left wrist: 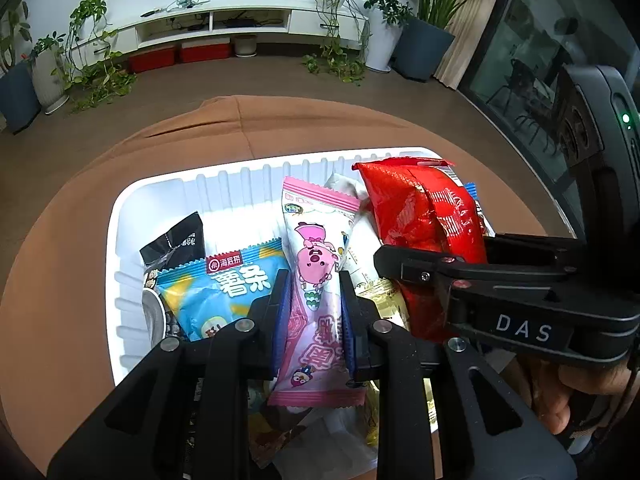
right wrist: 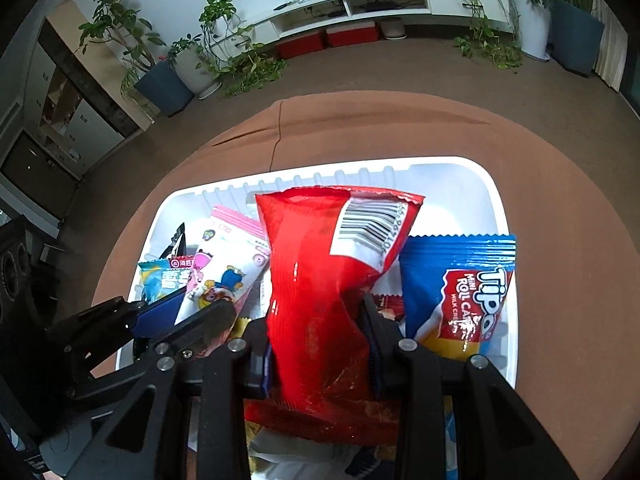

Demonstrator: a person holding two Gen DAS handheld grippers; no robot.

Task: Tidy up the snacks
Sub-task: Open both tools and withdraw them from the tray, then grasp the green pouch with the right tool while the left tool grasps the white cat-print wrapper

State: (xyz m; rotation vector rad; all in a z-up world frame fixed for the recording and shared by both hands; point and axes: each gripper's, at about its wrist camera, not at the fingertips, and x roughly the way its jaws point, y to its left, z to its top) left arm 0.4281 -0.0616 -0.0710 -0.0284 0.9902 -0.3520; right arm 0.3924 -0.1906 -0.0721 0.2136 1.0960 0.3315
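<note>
A white ribbed tray [left wrist: 120,208] on a brown-clothed round table holds several snack packets. My left gripper [left wrist: 312,316] is shut on a pink-and-white cartoon packet [left wrist: 316,280] and holds it over the tray. My right gripper [right wrist: 320,340] is shut on a red packet [right wrist: 320,272] with a barcode, just to the right of the left one. The red packet [left wrist: 424,220] and the right gripper show in the left wrist view; the pink packet [right wrist: 224,272] and the left gripper show in the right wrist view. The tray rim [right wrist: 496,200] is close below.
In the tray lie a blue fries packet [left wrist: 212,292], a black packet [left wrist: 176,240] and a blue Tipo roll-cake packet [right wrist: 460,288]. The brown cloth [left wrist: 60,260] surrounds the tray. Beyond the table are potted plants [left wrist: 428,40], a white TV cabinet [left wrist: 224,20] and red boxes.
</note>
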